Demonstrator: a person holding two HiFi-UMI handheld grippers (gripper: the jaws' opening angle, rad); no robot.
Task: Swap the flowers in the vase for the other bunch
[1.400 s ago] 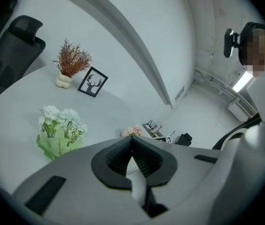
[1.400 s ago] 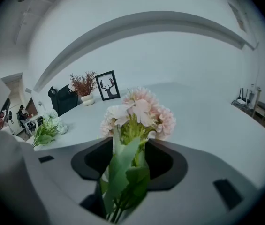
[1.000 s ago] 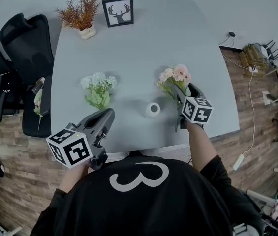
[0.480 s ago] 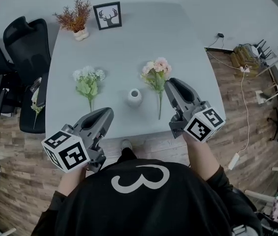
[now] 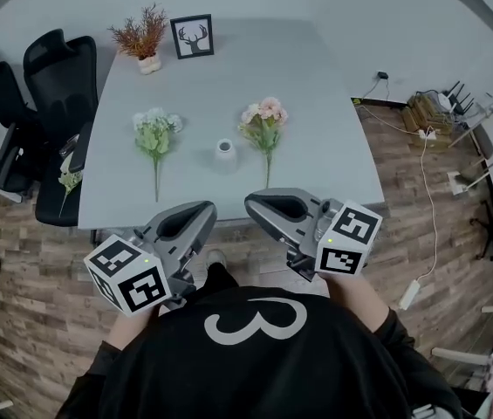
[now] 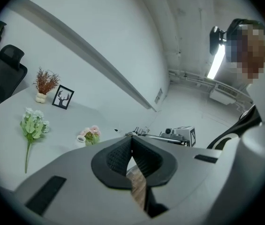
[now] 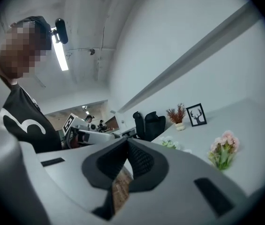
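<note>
The small white vase [image 5: 224,148] stands empty in the middle of the grey table [image 5: 316,155]. A white-green bunch [image 5: 154,133] lies flat to its left and a pink bunch [image 5: 263,125] lies flat to its right. Both grippers hover off the near table edge, close to my body. My left gripper [image 5: 204,211] is shut and empty, as its own view [image 6: 131,138] shows. My right gripper [image 5: 251,202] has just been closing and is now shut with nothing between its jaws [image 7: 126,142]. The pink bunch [image 7: 223,149] shows far off in the right gripper view.
A dried plant in a pot [image 5: 144,37] and a framed deer picture [image 5: 192,36] stand at the table's far edge. Black office chairs [image 5: 54,68] sit to the left, one with a flower sprig [image 5: 70,182] on it. Cables and a power strip [image 5: 421,112] lie on the floor at right.
The right gripper has left the pink bunch lying on the table beside the vase, drawn back and shut. The left gripper has also drawn back toward my body.
</note>
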